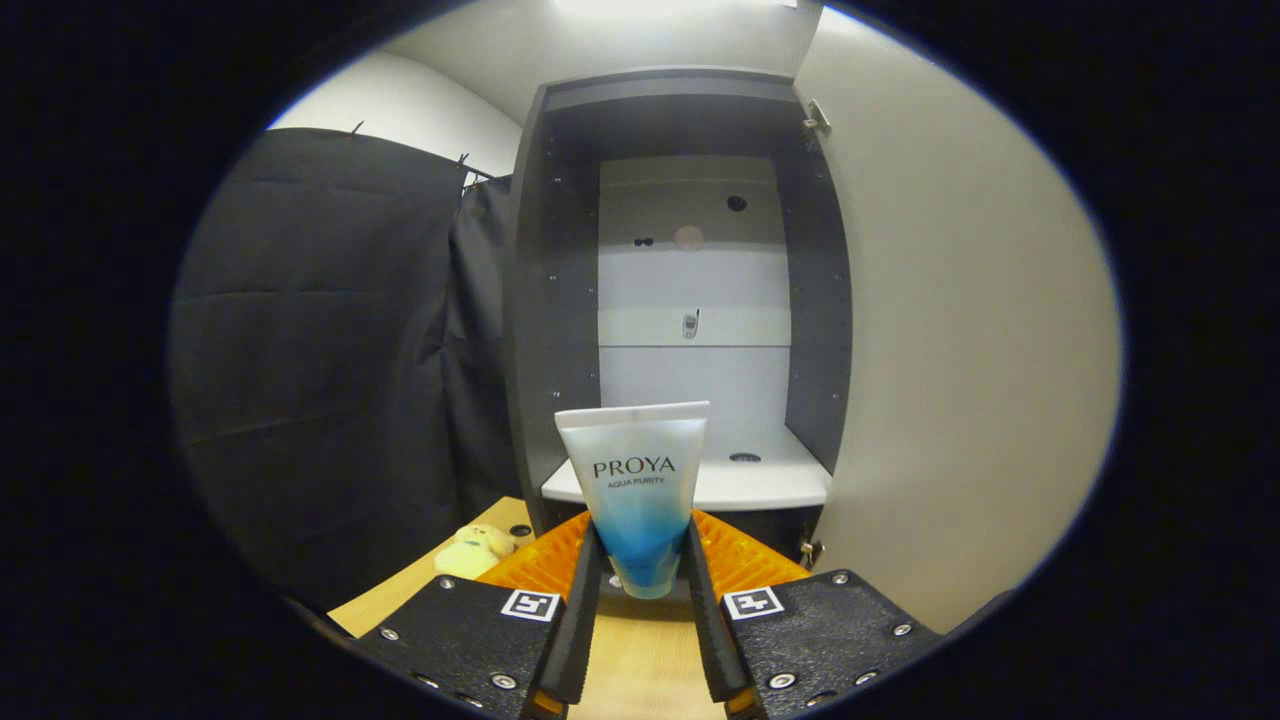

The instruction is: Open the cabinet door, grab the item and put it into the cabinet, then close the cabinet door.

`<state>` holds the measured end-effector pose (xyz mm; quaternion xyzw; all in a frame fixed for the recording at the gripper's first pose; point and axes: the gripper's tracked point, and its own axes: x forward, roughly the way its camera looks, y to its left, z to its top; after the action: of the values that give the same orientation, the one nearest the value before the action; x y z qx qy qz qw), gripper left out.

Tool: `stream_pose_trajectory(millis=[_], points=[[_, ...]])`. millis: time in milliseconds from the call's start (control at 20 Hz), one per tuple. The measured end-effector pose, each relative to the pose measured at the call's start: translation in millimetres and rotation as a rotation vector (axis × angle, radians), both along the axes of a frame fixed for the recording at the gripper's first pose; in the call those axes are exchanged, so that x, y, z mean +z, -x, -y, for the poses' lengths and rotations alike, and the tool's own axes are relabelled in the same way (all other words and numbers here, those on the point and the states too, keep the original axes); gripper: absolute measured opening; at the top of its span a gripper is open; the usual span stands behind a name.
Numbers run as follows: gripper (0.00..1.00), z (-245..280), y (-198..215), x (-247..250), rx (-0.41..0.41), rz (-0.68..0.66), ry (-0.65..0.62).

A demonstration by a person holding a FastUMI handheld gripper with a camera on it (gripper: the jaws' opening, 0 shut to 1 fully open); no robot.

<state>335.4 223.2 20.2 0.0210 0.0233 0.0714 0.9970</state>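
Held the tube (pixel 636 490) upright, gripper (pixel 640 575) clamped on its lower end from both sides, just before the cabinet (pixel 535 300). Door (pixel 960 350) already swung wide, so shelf (pixel 760 485) free for placing.

Walls: black cloth (pixel 330 350) hung beyond the tool to its left; pale wall (pixel 400 110) rose above that cloth.
Ceiling: white, with a bright light (pixel 660 8) far above the tool.
Tabletop: light wood (pixel 640 660) lay under the tool and ahead to its left.
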Motion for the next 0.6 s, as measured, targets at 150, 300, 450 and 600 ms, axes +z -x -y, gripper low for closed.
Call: stream_pose_trajectory(millis=[150,300,450,600], points=[[0.46,1.8,-65.9,19.9,-0.016,0.043,0.021],[0.46,5.1,-130.8,22.3,-0.032,0.06,0.01],[0.45,17.0,-181.5,4.7,-0.065,0.027,0.031],[0.45,17.4,-211.2,-18.6,-0.071,-0.009,0.056]])
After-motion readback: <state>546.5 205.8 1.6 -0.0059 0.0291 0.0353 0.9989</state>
